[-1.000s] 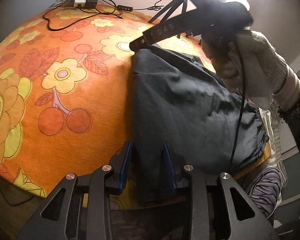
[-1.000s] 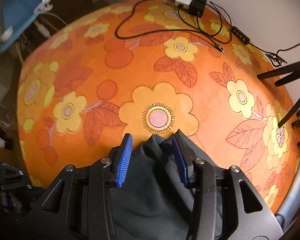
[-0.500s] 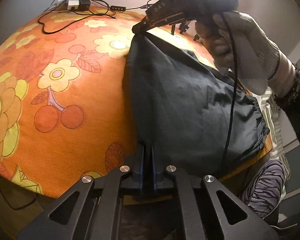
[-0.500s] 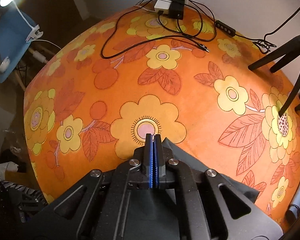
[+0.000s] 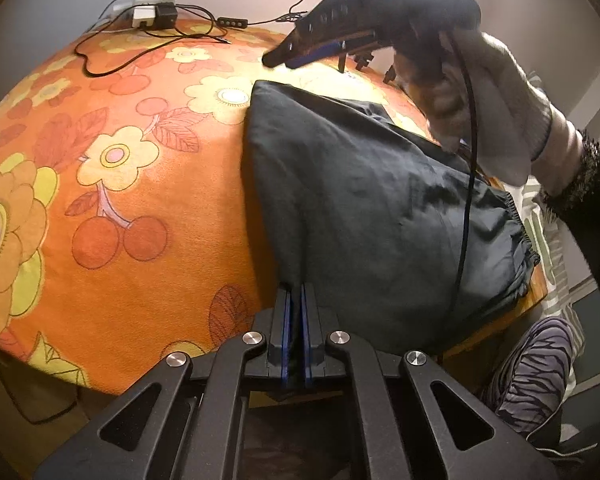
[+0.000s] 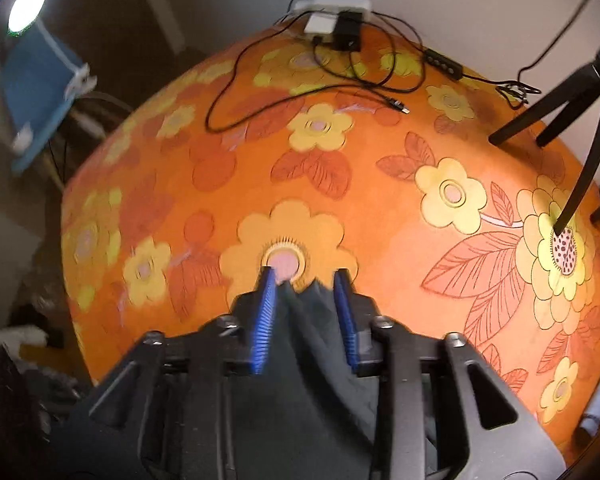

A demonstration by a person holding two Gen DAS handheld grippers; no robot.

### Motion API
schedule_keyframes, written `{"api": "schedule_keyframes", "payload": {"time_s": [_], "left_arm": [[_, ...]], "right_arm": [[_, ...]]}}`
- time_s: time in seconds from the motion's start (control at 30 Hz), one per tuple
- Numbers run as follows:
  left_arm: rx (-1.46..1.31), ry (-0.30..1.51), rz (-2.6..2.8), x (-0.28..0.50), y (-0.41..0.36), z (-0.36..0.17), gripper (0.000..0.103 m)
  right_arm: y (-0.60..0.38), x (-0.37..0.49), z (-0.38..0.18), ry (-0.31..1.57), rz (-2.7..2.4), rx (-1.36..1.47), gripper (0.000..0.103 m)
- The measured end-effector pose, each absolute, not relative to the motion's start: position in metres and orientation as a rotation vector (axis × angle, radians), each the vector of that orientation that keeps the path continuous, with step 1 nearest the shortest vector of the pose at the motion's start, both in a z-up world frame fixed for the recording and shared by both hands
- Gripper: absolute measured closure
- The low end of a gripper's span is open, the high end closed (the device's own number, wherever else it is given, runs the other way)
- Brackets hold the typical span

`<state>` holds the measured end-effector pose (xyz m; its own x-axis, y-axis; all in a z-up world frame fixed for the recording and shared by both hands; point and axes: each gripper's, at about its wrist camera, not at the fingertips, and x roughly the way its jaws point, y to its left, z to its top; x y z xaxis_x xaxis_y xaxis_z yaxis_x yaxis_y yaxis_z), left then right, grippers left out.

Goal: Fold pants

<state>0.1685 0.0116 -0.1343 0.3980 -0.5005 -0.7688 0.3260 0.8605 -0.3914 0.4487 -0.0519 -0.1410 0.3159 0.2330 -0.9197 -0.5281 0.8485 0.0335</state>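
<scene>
Dark grey pants (image 5: pixel 372 208) lie folded on an orange flowered tablecloth (image 5: pixel 132 184), with the elastic waistband at the right near the table edge. My left gripper (image 5: pixel 295 292) is shut on the near edge of the pants. My right gripper (image 6: pixel 304 280) is open, with its blue pads either side of the far corner of the pants (image 6: pixel 316 344). In the left wrist view the right gripper (image 5: pixel 284 58) is held in a white-gloved hand, a little above that far corner.
A power strip with a charger (image 6: pixel 332 20) and black cables (image 6: pixel 300 92) lie at the far edge of the table. Black tripod legs (image 6: pixel 572 120) stand at the right. A lamp (image 6: pixel 26 6) shines at the far left beyond the table.
My right gripper has opened, let go of the far corner of the pants and lifted slightly. My left gripper closed on the near edge one second ago and stays shut.
</scene>
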Motion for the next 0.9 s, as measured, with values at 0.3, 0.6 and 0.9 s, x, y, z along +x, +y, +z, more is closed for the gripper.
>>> {"api": "schedule_keyframes", "payload": {"time_s": [0.3,0.6,0.9], "left_arm": [[-0.209,1.028,-0.532,0.167,0.013,-0.131,0.1],[-0.291,1.071,-0.498,0.169,0.025,-0.136,0.089],[-0.304,1.064,-0.492,0.167,0.028,-0.13,0.083]], "right_arm": [[-0.056,0.457,-0.18,1.167,0.336,-0.334,0.09],[-0.061,0.425,-0.151,1.257,0.352,-0.121,0.051],[-0.022,0.435,-0.184,1.359,0.167,-0.167,0.049]]}}
